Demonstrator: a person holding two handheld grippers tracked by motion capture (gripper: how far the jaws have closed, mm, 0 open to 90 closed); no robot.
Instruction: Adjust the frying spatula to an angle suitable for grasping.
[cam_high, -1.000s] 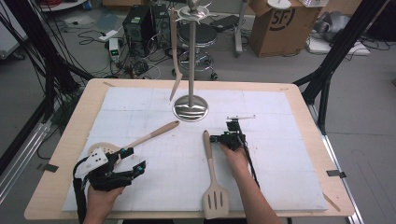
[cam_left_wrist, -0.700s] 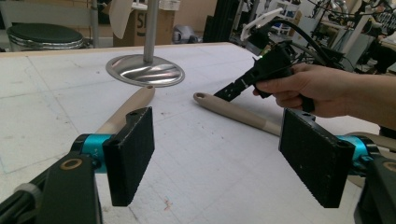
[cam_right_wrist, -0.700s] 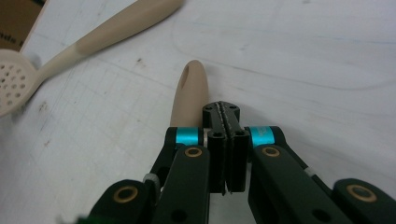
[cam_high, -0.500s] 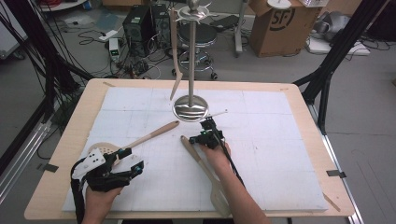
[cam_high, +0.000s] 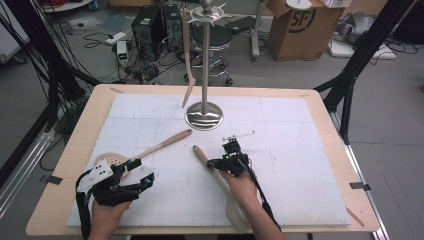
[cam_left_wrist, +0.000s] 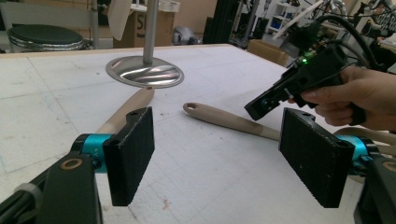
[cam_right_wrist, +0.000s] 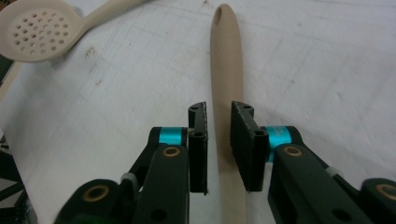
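High view, left to right: left gripper (cam_high: 134, 176) low at the table's (cam_high: 320, 105) near-left, jaws spread wide, beside the skimmer (cam_high: 150, 148). Right gripper (cam_high: 220, 163) centre, hand angled inward, jaws just parted, straddling the spatula handle (cam_right_wrist: 227, 70) flat on the mat without pinching.

spatula (cam_high: 212, 170) blade under forearm, skimmer (cam_high: 165, 143) bowl behind hand-held gripper (cam_high: 127, 177)

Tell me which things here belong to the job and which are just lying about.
In the job: spatula, skimmer, utensil stand, utensil hung on it.
Lying about: cardboard box, stool, power strip on the floor.
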